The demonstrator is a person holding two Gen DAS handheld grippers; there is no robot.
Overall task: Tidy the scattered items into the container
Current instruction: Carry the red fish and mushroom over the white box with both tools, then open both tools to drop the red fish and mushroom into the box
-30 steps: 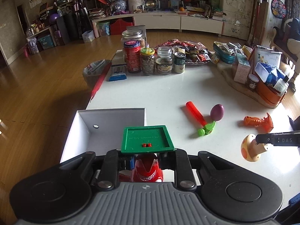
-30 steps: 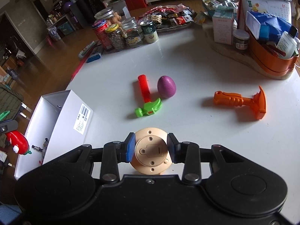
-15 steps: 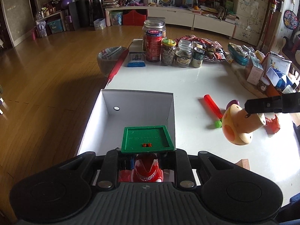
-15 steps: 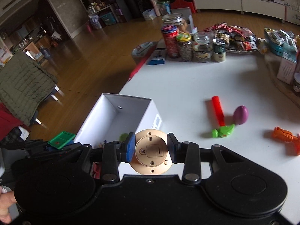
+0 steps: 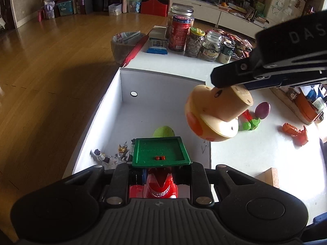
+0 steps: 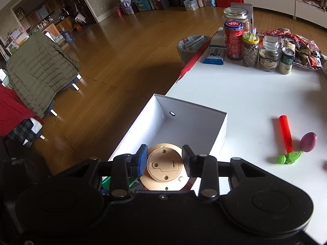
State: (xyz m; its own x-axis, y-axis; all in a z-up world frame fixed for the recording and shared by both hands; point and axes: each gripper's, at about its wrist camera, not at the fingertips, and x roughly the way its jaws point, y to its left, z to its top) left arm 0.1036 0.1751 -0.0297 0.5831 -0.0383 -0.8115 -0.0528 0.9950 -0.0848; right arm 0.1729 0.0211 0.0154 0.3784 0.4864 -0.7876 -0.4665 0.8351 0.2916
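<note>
Left wrist view: left gripper clenched on red toy with green square plate forward, above white box. Mushroom toy hanging over box's right wall, stem up-right, cap down-left. Green ball and small figures inside.

Right wrist view: right gripper clamped on mushroom's stem, flat base toward camera. Toy hammer and purple egg on table, right.

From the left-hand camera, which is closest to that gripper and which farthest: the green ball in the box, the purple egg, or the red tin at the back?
1. Green ball: nearest, inside the white box, just ahead of the left gripper.
2. Purple egg: farther, on the table to the right.
3. Red tin: farthest, among the jars at the table's far end.
</note>
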